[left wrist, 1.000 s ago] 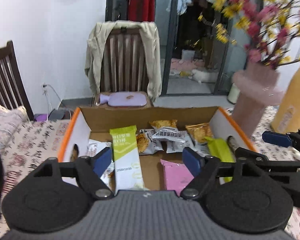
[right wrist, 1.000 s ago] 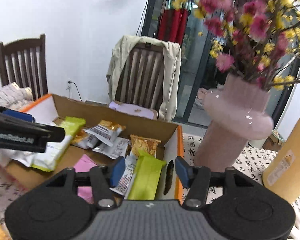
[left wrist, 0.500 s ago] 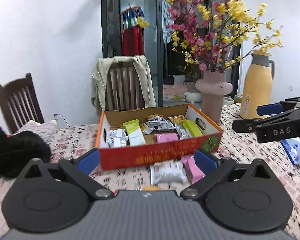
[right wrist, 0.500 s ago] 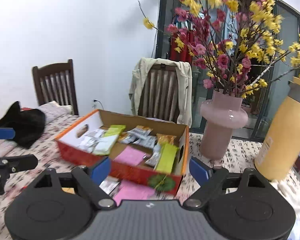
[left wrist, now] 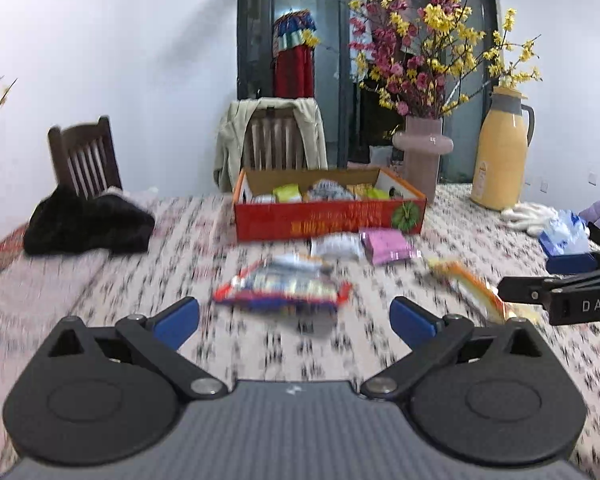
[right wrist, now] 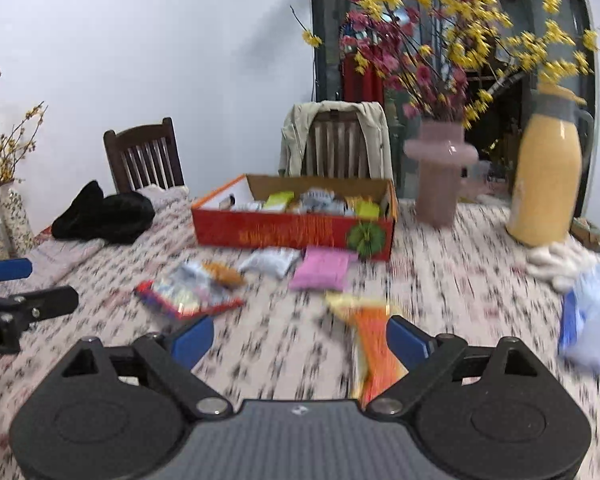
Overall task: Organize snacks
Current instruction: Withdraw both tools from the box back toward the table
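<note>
Patterned table (left wrist: 148,280), box (left wrist: 328,222), blurred packets (left wrist: 282,286).

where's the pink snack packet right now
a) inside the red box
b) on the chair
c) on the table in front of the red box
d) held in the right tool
c: the pink packet lies flat on the tablecloth just in front of the red box, with no tool touching it.

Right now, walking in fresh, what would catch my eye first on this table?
Probably the red cardboard box at the middle of the patterned table, open-topped and full of snack packets. Loose packets lie scattered in front of it, among them a pink packet and a red-edged packet. To the box's right stands a pink vase of yellow and pink blossoms, with a yellow thermos jug beyond it.
</note>
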The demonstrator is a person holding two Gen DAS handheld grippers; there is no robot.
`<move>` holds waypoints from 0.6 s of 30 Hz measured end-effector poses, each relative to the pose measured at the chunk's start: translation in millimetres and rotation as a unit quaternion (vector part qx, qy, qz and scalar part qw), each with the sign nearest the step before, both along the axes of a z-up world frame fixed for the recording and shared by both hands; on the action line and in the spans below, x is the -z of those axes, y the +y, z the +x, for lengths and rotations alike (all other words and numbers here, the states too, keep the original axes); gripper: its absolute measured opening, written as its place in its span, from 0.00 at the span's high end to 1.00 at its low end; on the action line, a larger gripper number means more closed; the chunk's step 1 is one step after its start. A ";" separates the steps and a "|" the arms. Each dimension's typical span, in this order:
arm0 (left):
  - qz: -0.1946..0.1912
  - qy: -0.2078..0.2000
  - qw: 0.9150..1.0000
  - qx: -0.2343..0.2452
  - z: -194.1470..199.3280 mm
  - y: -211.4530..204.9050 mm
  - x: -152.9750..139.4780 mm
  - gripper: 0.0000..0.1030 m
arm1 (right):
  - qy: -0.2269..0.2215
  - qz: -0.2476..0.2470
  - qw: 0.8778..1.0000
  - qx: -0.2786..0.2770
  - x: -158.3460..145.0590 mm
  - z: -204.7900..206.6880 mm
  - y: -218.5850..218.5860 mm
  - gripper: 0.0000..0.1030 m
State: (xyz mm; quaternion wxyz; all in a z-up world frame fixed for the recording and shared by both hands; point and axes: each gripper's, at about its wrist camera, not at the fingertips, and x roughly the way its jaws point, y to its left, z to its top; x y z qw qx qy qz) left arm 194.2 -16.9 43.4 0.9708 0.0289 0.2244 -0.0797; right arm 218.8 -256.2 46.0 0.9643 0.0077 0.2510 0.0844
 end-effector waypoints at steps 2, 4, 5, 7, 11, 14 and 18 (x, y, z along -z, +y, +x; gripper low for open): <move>0.010 0.007 1.000 -0.008 -17.3 3.8 11.3 0.00 | 0.008 0.004 1.000 0.011 11.7 -19.7 -0.9 0.10; 0.010 0.017 1.000 -0.011 -30.9 9.6 19.5 0.00 | 0.014 0.011 1.000 0.026 21.6 -38.9 -3.6 0.09; 0.004 0.022 1.000 -0.013 -37.2 12.7 22.9 0.00 | 0.018 0.012 0.999 0.028 25.9 -47.4 -4.9 0.09; -0.003 0.034 0.999 -0.019 -49.4 20.2 28.9 0.00 | 0.023 0.013 0.999 0.030 32.3 -64.8 -5.0 0.09; 0.003 0.044 0.999 -0.031 -67.7 30.8 35.0 0.00 | 0.028 0.011 0.999 0.037 41.9 -97.3 -0.8 0.08; 0.000 0.048 0.998 -0.045 -74.0 38.9 35.9 0.00 | 0.028 0.004 0.999 0.032 45.9 -114.0 2.7 0.08; -0.008 0.049 0.997 -0.055 -75.6 44.7 33.1 0.00 | 0.030 -0.009 0.999 0.033 50.3 -121.5 4.7 0.07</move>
